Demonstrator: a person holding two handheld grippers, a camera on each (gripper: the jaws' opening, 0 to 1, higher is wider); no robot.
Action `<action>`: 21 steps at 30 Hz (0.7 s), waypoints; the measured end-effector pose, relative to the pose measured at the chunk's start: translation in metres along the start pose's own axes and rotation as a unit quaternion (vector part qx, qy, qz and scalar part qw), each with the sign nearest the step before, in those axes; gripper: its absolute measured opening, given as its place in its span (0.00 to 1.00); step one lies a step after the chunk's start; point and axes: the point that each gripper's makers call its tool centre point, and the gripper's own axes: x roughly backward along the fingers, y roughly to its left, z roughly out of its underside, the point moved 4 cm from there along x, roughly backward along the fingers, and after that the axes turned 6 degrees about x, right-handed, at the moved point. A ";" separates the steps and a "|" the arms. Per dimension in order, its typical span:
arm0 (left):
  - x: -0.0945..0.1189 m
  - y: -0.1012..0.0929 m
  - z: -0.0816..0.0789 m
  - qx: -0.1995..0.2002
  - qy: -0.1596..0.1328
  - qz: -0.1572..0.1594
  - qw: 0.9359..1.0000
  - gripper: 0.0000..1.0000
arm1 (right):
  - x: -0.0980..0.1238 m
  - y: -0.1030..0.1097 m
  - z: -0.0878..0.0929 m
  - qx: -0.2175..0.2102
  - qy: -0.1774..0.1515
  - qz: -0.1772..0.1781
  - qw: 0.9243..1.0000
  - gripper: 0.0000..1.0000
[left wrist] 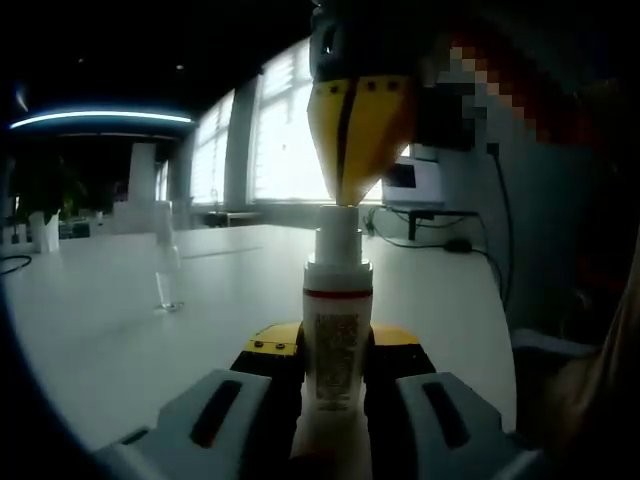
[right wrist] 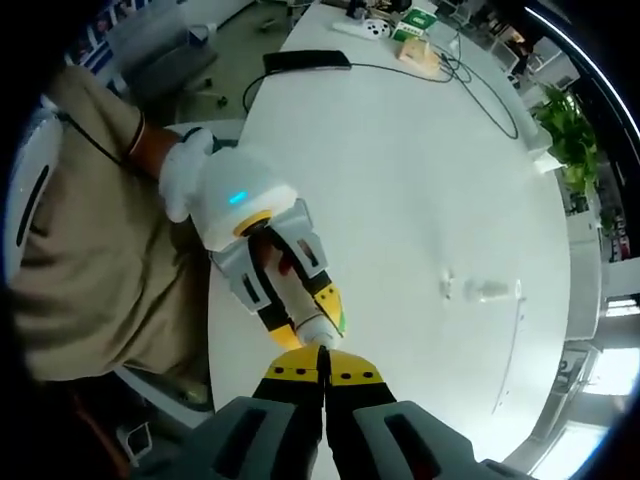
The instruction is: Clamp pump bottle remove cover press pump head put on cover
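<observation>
My left gripper (left wrist: 335, 352) is shut on a white pump bottle (left wrist: 337, 340) with a red band, which it holds upright. The bottle's bare white pump head (left wrist: 338, 238) stands uncovered. My right gripper (left wrist: 346, 196) comes down from above, its yellow jaws shut, with the tips touching the pump head's top. The right gripper view looks down on the same contact: the right gripper (right wrist: 322, 362) on the pump head (right wrist: 316, 332), and the left gripper (right wrist: 312, 305) held by a white-gloved hand (right wrist: 185, 175). The clear cover (left wrist: 166, 262) stands apart on the table (left wrist: 120, 320) to the left, the cover (right wrist: 488, 291) well away from both grippers.
The white table (right wrist: 420, 180) carries cables (right wrist: 470, 75), a black flat item (right wrist: 306, 60) and small boxes (right wrist: 412, 28) at its far end. A plant (right wrist: 568, 135) stands beyond the edge. A person in beige (right wrist: 90, 260) sits close by. A monitor (left wrist: 412, 182) and windows lie behind.
</observation>
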 end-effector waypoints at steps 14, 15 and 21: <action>0.001 -0.002 0.000 0.000 0.000 0.001 1.000 0.14 | -0.001 -0.003 -0.001 0.011 -0.007 0.008 1.000 0.00; 0.001 -0.001 0.000 0.000 -0.001 0.000 1.000 0.14 | -0.001 -0.003 -0.001 0.010 -0.007 0.008 1.000 0.00; 0.001 -0.001 0.000 -0.001 -0.001 0.001 1.000 0.14 | -0.001 -0.003 -0.001 0.007 -0.010 0.007 1.000 0.00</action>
